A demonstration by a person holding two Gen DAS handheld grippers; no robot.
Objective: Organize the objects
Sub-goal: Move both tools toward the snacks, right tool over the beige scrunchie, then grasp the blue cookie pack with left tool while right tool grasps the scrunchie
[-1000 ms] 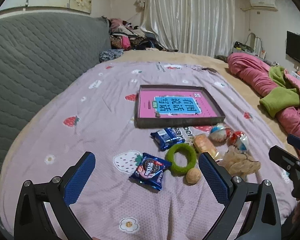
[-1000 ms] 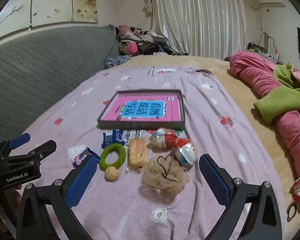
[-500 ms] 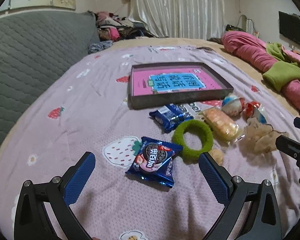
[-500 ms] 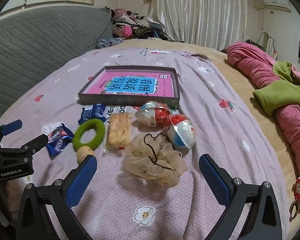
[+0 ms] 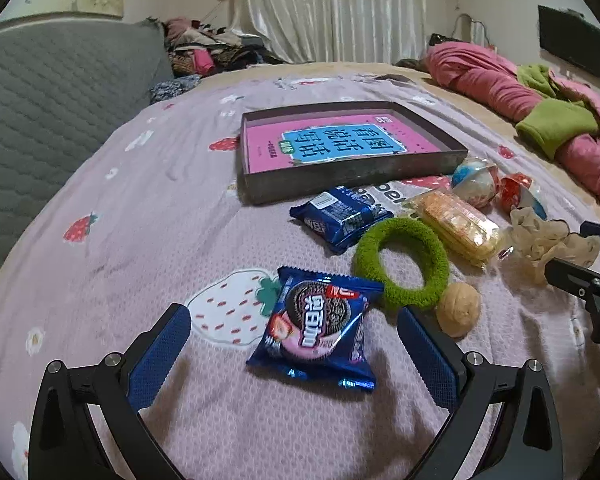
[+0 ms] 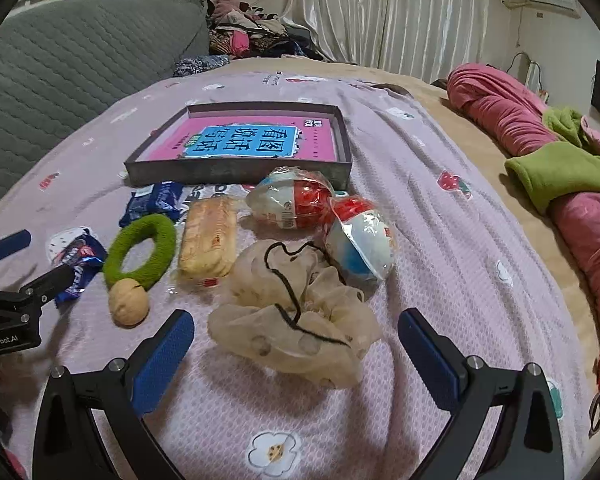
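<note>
Blue-padded left gripper [image 5: 294, 354] spread around the Oreo packet [image 5: 318, 326]; walnut [image 5: 458, 310] at 2 o'clock, right gripper [image 6: 296, 350] spread around the beige scrunchie [image 6: 296, 320].

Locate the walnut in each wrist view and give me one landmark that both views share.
Left wrist: the walnut sits lower right, just beyond the right fingertip, touching the green ring.
Right wrist: the walnut sits lower left, beyond the left fingertip, at the near end of the green ring.
Shared landmark: the dark tray holding the pink book, behind the row of things.
</note>
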